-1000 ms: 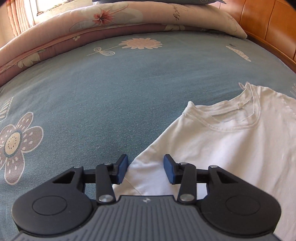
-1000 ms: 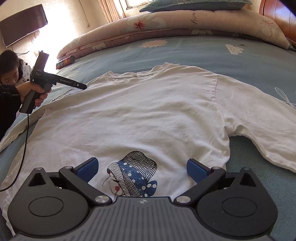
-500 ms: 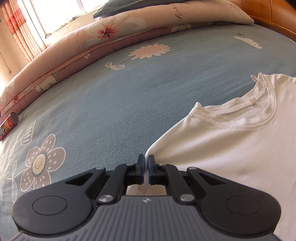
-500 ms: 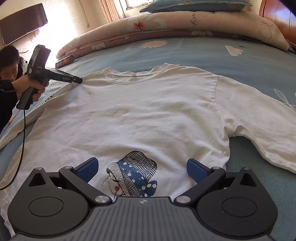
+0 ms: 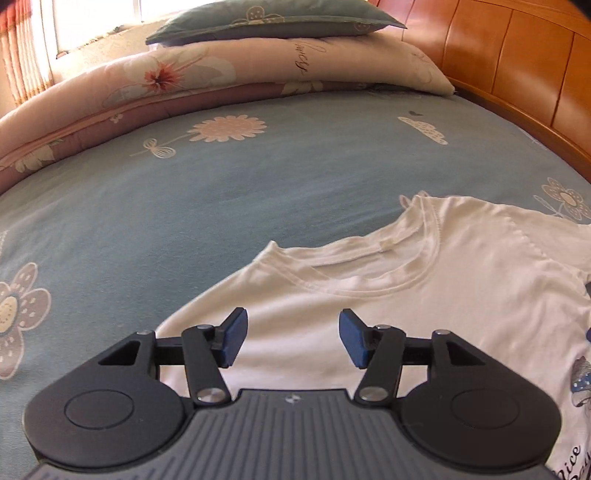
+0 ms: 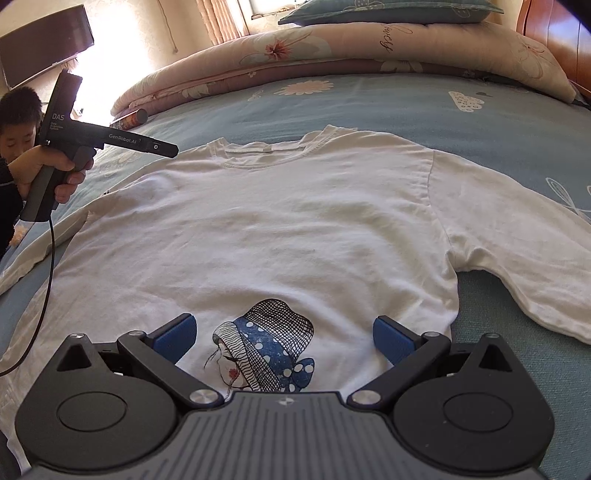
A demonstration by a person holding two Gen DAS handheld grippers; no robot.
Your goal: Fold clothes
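A white T-shirt (image 6: 295,229) lies spread flat, print side up, on the blue floral bed sheet (image 5: 184,206). The collar (image 6: 266,153) points toward the folded quilt (image 6: 332,55) at the far side of the bed; a blue pillow (image 5: 273,22) rests on top of that quilt. The shirt's right sleeve (image 6: 524,258) extends outward across the sheet. A printed figure in a blue dotted headscarf (image 6: 264,347) sits near the shirt's lower hem.

Left gripper (image 5: 291,341): held by the person's hand (image 6: 48,173) over the shirt's left shoulder area, angled downward. The jaws are opening, with the blue pads (image 5: 232,341) set apart. White fabric shows in the gap beneath them, but neither pad presses on it; nothing is grasped. In the right wrist view the same tool (image 6: 110,140) appears from the side, its tip above the shoulder of the shirt, with a black cable (image 6: 48,280) hanging from the handle.

Right gripper (image 6: 284,341): positioned over the lower part of the shirt, angled downward. The jaws stand released and wide, one pad on each side of the printed figure. Whether the pads touch the cloth cannot be determined; no fabric is pinched between them.

A wooden headboard (image 5: 517,74) borders the bed on the right. A cylindrical can (image 6: 133,119) lies on the sheet near the quilt's left end.
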